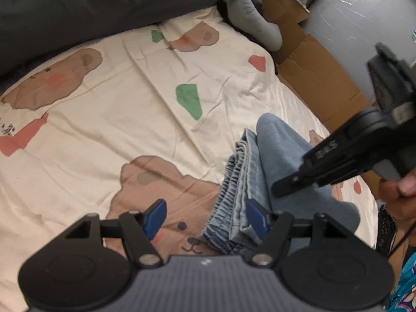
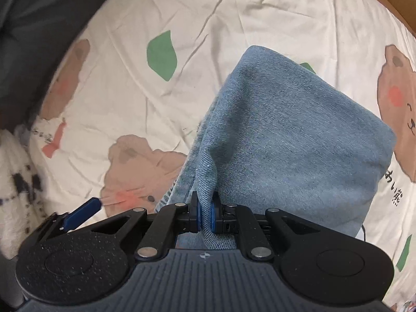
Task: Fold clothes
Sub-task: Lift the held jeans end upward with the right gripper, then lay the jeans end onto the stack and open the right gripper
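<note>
Light blue jeans [image 1: 283,156] lie folded over on the cream bear-print bed sheet [image 1: 104,130], with the elastic waistband [image 1: 228,202] bunched at their left edge. My left gripper [image 1: 206,218] is open just above the sheet. The waistband reaches in beside its right blue pad [image 1: 257,218], and neither pad presses on it. My right gripper [image 2: 205,215] points down and is shut on a raised fold of the jeans [image 2: 286,130]. In the left wrist view the right gripper [image 1: 283,187] comes in from the right over the denim, held by a hand [image 1: 400,189].
A dark grey blanket [image 1: 78,5] lies along the far side of the bed. A grey plush cushion [image 1: 249,18] and flattened cardboard [image 1: 312,59] are at the back right. A fuzzy white spotted blanket [image 2: 13,182] sits at the left edge.
</note>
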A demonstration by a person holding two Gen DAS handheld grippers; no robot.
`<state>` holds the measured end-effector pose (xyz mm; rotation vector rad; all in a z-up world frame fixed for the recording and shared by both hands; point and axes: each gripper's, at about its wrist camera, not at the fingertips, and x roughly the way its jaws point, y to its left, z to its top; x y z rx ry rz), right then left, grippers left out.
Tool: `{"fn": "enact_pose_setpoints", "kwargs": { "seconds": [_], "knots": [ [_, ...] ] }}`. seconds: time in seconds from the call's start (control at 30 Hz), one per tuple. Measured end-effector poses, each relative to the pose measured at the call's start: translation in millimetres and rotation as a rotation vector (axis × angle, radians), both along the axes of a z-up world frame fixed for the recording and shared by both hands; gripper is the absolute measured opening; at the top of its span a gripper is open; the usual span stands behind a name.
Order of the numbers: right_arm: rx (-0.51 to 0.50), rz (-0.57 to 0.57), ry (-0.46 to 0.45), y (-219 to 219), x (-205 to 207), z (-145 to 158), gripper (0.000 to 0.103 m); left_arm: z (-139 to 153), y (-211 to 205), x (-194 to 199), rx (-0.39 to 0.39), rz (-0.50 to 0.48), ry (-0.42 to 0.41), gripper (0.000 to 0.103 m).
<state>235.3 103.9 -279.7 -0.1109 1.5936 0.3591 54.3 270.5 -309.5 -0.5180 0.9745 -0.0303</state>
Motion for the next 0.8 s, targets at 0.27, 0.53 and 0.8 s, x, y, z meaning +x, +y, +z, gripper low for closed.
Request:
{"fn": "enact_pose_setpoints", "kwargs": {
  "seconds": [0.27, 0.53, 0.8],
  "knots": [
    [0.141, -0.034, 0.046, -5.0, 11.6, 45.3, 0.043, 21.0, 17.0, -1.8, 0.009, 0.021, -0.011, 0.070],
    [0.253, -0.077, -0.124, -66.8, 24.3, 104.8, 0.045, 58.2, 1.4, 13.6, 0.069, -0.037, -0.020, 0.070],
    [0.380, -0.240, -0.182, -134.4, -2.0, 67.5, 0.045, 49.6, -39.2, 30.7, 0.024, -0.093, -0.028, 0.079]
  ]
}}
